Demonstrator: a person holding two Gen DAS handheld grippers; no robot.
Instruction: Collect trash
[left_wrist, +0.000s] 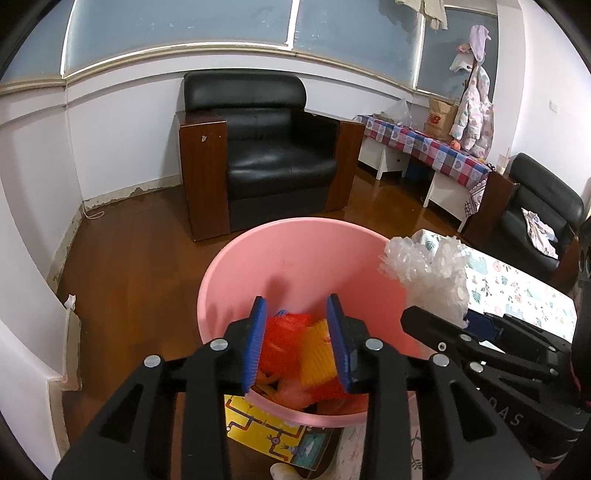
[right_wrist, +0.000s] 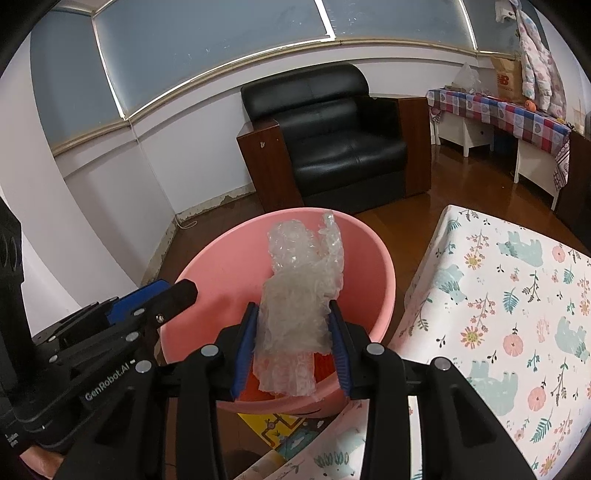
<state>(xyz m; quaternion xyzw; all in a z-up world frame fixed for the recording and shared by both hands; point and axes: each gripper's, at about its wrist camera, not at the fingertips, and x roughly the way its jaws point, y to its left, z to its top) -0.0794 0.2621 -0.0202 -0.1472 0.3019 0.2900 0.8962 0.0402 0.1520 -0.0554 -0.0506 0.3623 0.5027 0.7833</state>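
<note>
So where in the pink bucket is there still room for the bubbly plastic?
The pink bucket is bare along its far wall and left side. Its near side is crowded with an orange net and yellow scrap. The right gripper holds the bubble wrap over it.

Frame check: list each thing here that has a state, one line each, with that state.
Pink bin: upright, open, partly filled.
Orange net bag: lying inside the bin.
Bubble wrap: crumpled, clamped, above the bin.
Left hand-held gripper: open, nothing gripped.
Right hand-held gripper: shut on the bubble wrap.
</note>
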